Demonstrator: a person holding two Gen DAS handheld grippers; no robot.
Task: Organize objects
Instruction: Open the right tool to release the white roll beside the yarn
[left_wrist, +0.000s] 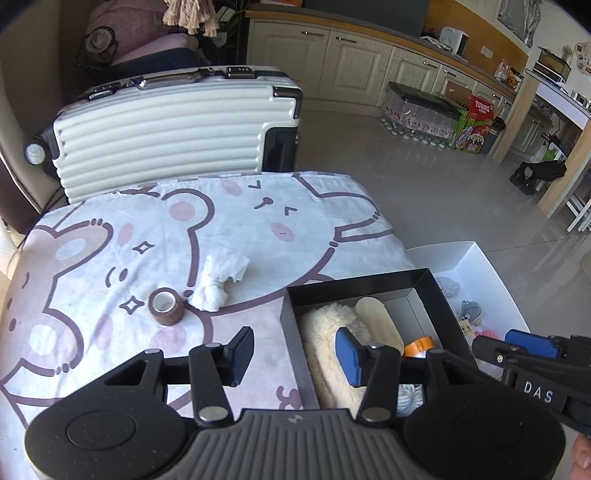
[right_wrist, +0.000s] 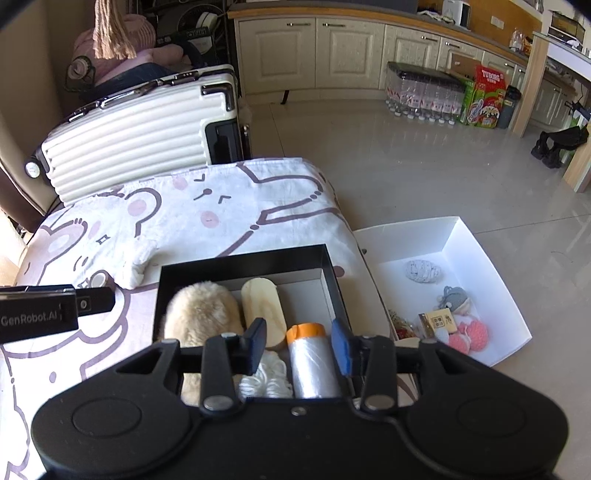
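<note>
A black box (right_wrist: 243, 258) sits on the bear-print cloth (right_wrist: 207, 206). It holds a fluffy cream piece (right_wrist: 203, 314), a pale wooden oval (right_wrist: 262, 310), white yarn (right_wrist: 266, 380) and a plastic-film roll with an orange cap (right_wrist: 314, 362). My right gripper (right_wrist: 299, 347) hovers over that roll, open, its pads clear of it. My left gripper (left_wrist: 295, 356) is open and holds nothing, above the box's left edge (left_wrist: 291, 332). Ahead of it on the cloth lie a brown tape roll (left_wrist: 167, 306) and a crumpled white cloth (left_wrist: 221, 280).
A white box (right_wrist: 461, 240) stands lower, right of the table, with a grey knit piece (right_wrist: 423, 271), a small doll (right_wrist: 454, 299) and pink knits (right_wrist: 476, 330). A white suitcase (left_wrist: 166, 133) stands behind the table. Tiled floor and cabinets lie beyond.
</note>
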